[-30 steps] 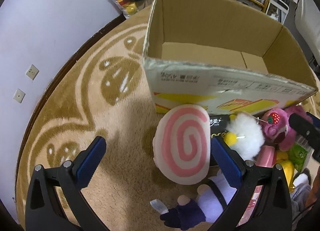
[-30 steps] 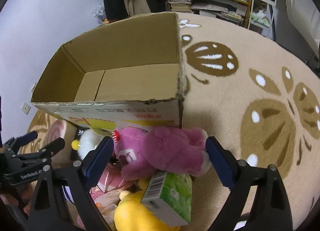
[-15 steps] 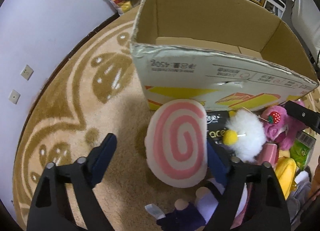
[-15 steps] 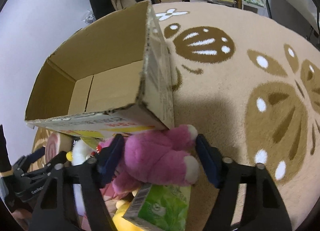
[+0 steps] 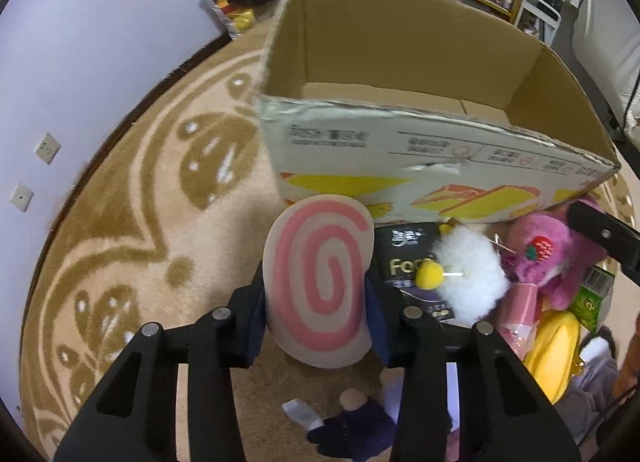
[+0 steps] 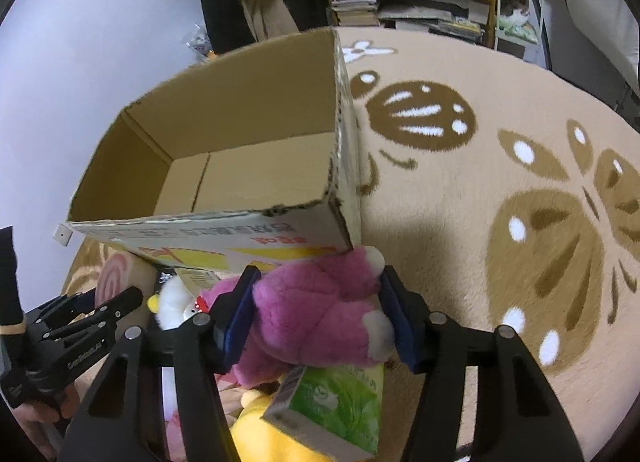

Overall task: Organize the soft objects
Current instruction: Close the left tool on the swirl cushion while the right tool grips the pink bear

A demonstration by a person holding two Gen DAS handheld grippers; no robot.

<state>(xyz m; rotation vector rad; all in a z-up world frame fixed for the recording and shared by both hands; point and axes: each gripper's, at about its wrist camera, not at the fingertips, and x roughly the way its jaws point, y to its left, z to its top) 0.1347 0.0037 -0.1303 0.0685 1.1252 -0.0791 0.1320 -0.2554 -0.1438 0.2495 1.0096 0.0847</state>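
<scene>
The left hand-held gripper (image 5: 316, 302) is closing on the swirl cushion (image 5: 320, 282) and the right hand-held gripper (image 6: 320, 314) on the pink plush (image 6: 316, 314), evidently for transfer into the empty box (image 6: 256, 217).

A round beige rug (image 6: 460, 221) with brown leaf and flower patterns covers the floor, its dark edge running close to the pale wall. An open cardboard box (image 5: 400, 149) stands on the rug (nothing shows inside it). Against the box's printed front wall lies a heap of soft things: a pink-and-white swirl cushion (image 5: 320, 282), a white fluffy toy (image 5: 468, 274), a pink plush toy (image 6: 320, 318), a yellow plush (image 5: 556, 354) and a green tissue pack (image 6: 340, 402). A dark purple plush (image 5: 360, 426) lies nearer.
</scene>
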